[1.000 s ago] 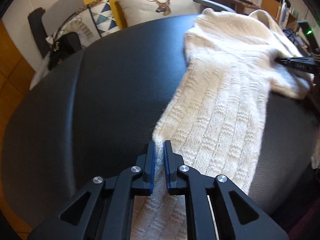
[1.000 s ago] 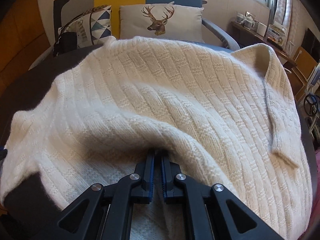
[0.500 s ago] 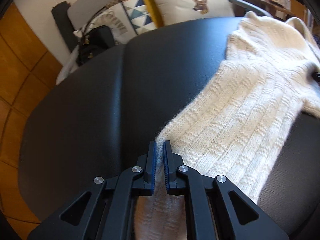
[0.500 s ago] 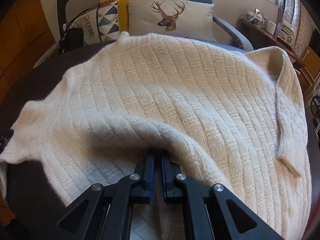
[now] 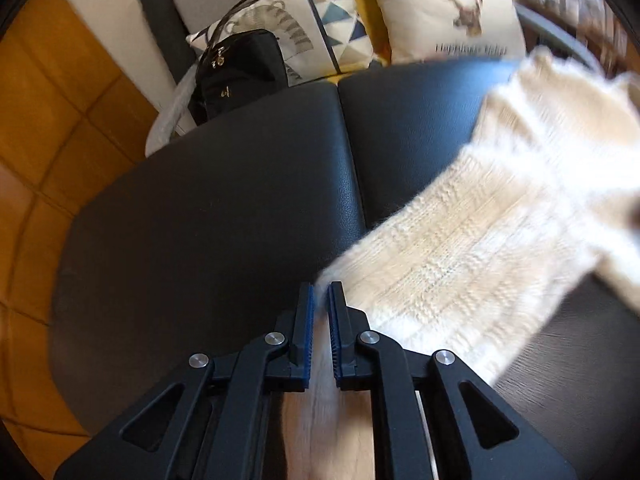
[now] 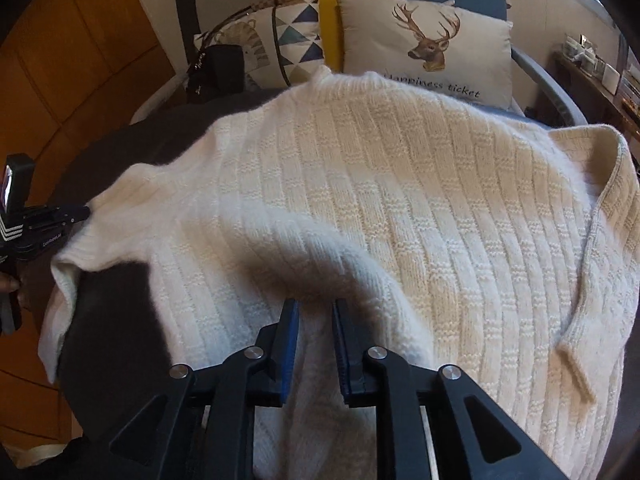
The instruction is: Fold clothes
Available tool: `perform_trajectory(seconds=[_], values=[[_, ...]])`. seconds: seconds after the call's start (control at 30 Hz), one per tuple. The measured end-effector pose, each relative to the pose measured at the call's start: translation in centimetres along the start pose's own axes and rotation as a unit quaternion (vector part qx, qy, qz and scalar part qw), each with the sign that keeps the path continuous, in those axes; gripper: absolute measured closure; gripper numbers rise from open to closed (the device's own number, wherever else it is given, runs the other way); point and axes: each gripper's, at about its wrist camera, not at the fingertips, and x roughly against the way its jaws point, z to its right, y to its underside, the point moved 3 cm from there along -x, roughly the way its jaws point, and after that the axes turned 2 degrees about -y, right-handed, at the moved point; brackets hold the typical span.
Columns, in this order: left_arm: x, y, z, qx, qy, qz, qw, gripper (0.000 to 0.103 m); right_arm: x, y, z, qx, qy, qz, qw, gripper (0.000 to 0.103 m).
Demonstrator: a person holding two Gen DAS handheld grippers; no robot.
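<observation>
A cream knitted sweater (image 6: 400,208) lies spread on a black padded table (image 5: 224,208). In the left wrist view its sleeve (image 5: 472,256) stretches right, blurred by motion. My left gripper (image 5: 319,294) is shut on the sleeve's cuff at the near table edge; it also shows in the right wrist view (image 6: 60,216) at the far left. My right gripper (image 6: 314,308) has its jaws parted a little around a raised fold of the sweater's hem, with cloth between them.
A sofa behind the table carries a deer cushion (image 6: 428,48), a triangle-pattern cushion (image 5: 312,28) and a black handbag (image 5: 240,68). Wooden floor (image 5: 44,128) lies to the left. A cluttered shelf (image 6: 600,68) stands at the far right.
My left gripper has pulled the sleeve cuff leftward and outward, stretching the sleeve flat. My right gripper's jaws have parted from tightly shut to a small gap around the hem fold.
</observation>
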Motion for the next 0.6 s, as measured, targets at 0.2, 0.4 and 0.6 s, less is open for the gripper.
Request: perform_trajectory(seconds=[0.2, 0.4, 0.6], values=[[3.8, 6.0, -4.6, 0.099, 0.06, -0.017, 0.9932, 0.093, 3.2, 4.3, 1.0, 0.008, 0.023, 0.008, 1.0, 0.083], [5.5, 14.1, -3.9, 0.111, 0.08, -0.066, 0.9885, 0.088, 4.1, 6.2, 1.3, 0.006, 0.024, 0.023, 0.999, 0.083], [5.1, 15.9, -1.3, 0.058, 0.0, -0.051, 0.997, 0.075, 2.6, 5.9, 1.7, -0.014, 0.023, 0.006, 1.0, 0.083]])
